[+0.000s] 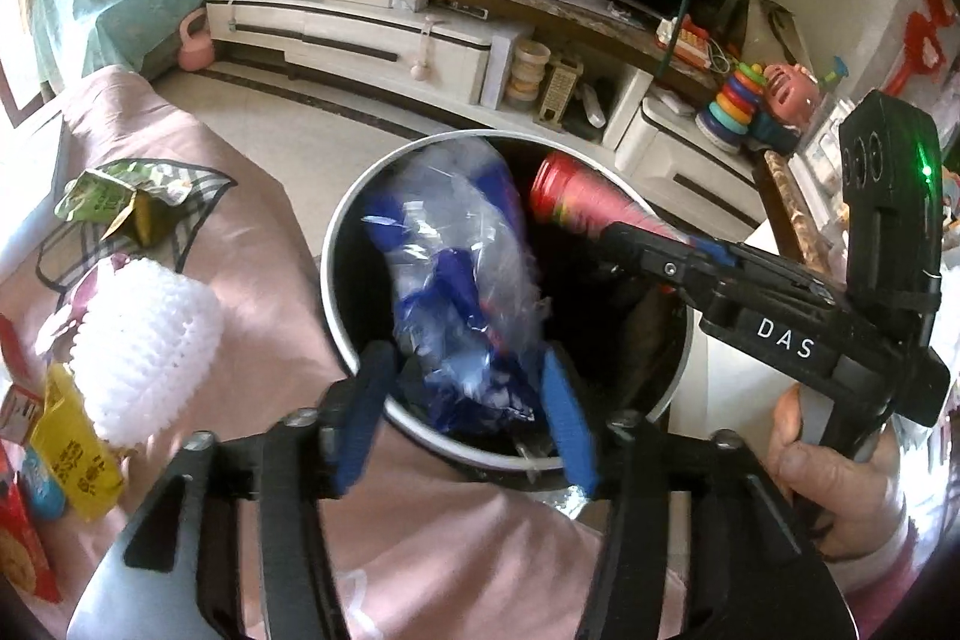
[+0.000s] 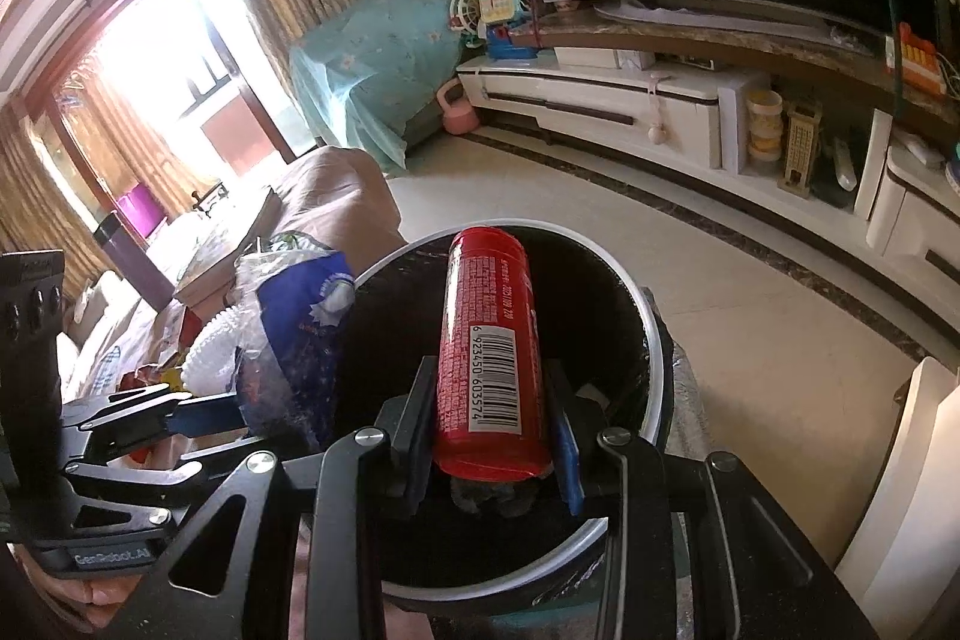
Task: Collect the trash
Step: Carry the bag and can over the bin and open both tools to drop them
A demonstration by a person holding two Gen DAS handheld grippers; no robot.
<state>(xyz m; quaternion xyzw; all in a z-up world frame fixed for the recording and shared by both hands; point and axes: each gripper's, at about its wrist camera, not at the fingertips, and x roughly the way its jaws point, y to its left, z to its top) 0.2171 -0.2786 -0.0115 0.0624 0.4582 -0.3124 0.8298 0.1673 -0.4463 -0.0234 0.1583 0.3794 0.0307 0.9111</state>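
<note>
A round bin [image 1: 329, 274] with a white rim and dark inside stands below both grippers. A crumpled clear-and-blue plastic bag [image 1: 456, 292] hangs in its mouth between the blue fingers of my left gripper [image 1: 471, 409]. The jaws stand apart and the pads do not press the bag. My right gripper [image 2: 491, 376] is shut on a red can [image 2: 489, 340] with a barcode, held over the bin's opening [image 2: 654, 340]. In the left wrist view the red can [image 1: 576, 202] sticks out of the right gripper [image 1: 612, 235] over the bin's far right side. In the right wrist view the bag [image 2: 294, 334] sits at the left gripper [image 2: 210, 412].
Left of the bin a pink cloth [image 1: 252, 244] carries a green wrapper [image 1: 114, 196], a white foam net [image 1: 144, 352], a yellow packet [image 1: 72, 454] and a red box [image 1: 18, 550]. A hand [image 1: 828, 478] holds the right gripper. A white TV stand [image 1: 384, 34] with toys lies beyond.
</note>
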